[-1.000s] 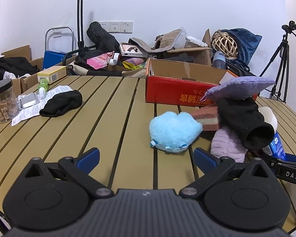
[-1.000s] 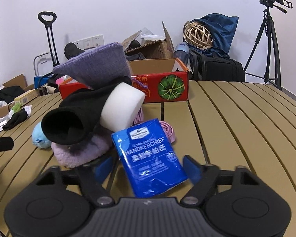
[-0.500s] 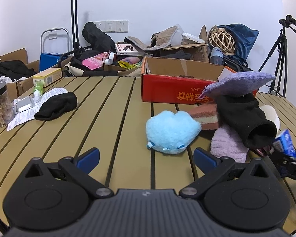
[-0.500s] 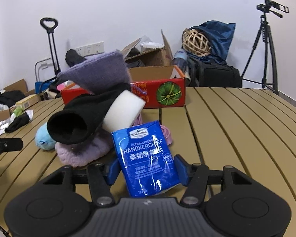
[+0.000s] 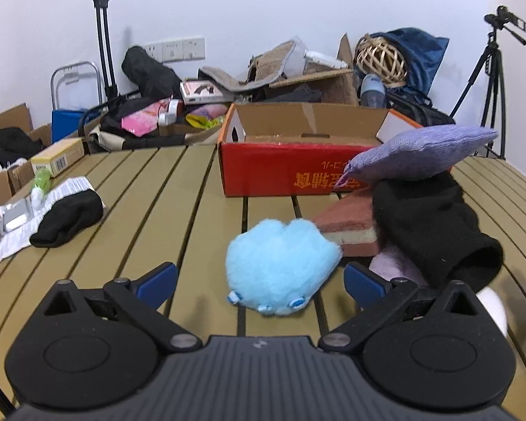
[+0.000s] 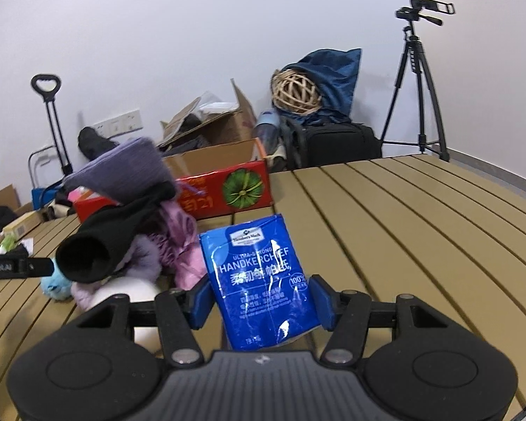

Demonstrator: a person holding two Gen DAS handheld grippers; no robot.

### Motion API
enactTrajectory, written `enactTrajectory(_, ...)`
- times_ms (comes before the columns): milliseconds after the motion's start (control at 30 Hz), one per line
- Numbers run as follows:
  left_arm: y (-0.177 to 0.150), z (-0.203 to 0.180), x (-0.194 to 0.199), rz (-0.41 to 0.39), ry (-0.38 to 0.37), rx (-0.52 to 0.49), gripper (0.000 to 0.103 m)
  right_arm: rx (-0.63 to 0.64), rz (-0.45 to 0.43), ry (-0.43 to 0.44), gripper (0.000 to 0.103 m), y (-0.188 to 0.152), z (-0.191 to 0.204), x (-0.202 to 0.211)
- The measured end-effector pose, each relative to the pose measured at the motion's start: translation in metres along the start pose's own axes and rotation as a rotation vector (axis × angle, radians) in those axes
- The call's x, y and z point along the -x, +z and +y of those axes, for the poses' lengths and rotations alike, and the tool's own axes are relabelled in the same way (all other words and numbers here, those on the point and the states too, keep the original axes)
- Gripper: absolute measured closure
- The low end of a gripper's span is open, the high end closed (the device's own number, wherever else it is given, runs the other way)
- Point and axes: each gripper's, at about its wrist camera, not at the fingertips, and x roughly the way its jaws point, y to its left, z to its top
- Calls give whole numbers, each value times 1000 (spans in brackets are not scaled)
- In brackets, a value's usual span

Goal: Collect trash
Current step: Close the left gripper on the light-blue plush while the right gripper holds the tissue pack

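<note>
Right gripper (image 6: 263, 301): blue pads clamped on both side edges of the blue handkerchief pack (image 6: 259, 280), which stands upright between them above the slatted table (image 6: 403, 231); jaws closed in within the last second. Left gripper (image 5: 259, 282): jaws wide apart, nothing pressed; the light-blue plush toy (image 5: 280, 263) lies on the table between the fingers, pads clear of it

Red cardboard box (image 5: 291, 172): open top, at the far side of the table, behind the pile

Pile just right of the plush: purple knit piece (image 5: 420, 154) on top, black sock (image 5: 427, 224) under it, red-and-cream sponge (image 5: 347, 228) touching the plush's right side

Second black sock (image 5: 66, 219) well apart at the left, on a paper sheet (image 5: 10, 249)
</note>
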Motion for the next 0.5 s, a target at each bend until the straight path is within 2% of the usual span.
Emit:
enactTrajectory(167, 7, -4, -20, 30, -43, 25, 0, -23, -6, -18, 46, 2, -10, 0)
enactTrajectory(500, 8, -8, -41, 76, -16, 32, 0, -49, -19, -13, 46, 3, -17, 4)
